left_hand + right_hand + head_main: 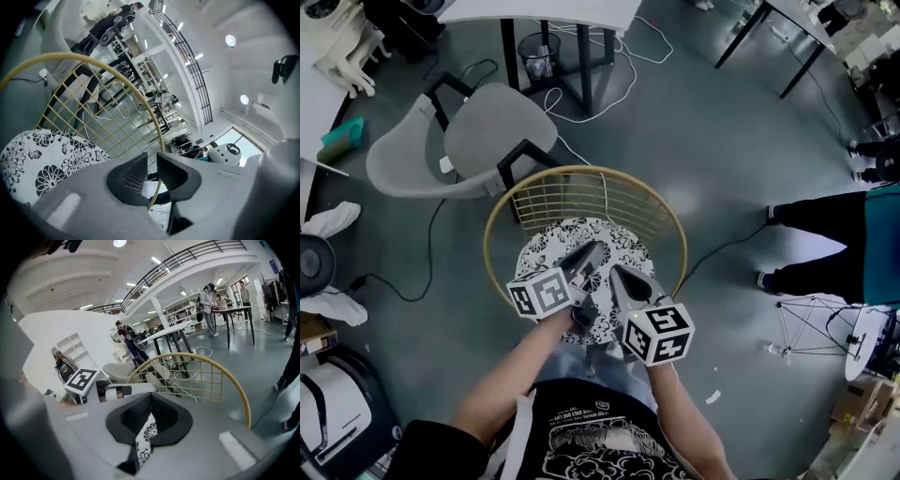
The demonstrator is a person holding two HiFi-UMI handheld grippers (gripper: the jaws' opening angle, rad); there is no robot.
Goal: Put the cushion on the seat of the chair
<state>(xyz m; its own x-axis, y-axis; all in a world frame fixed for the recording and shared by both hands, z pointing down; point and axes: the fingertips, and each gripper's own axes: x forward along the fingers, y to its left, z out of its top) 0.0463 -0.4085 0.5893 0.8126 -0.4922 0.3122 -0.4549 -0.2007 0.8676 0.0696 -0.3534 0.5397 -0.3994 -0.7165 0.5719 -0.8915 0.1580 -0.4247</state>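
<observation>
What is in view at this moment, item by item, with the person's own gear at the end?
cushion: one, black-and-white floral, lying on the wire chair's seat.
wire chair: one, gold, directly below the head camera.
office chair: one, grey, behind the wire chair.
bin: one, black mesh, under the table.
table: one, white top, black legs, top of head view.
cables: several, white and black, on the floor.
bystander: one, black trousers, teal top, right edge.
left gripper: one, grey, jaws slightly apart, empty.
right gripper: one, grey, shut on the cushion's edge.
</observation>
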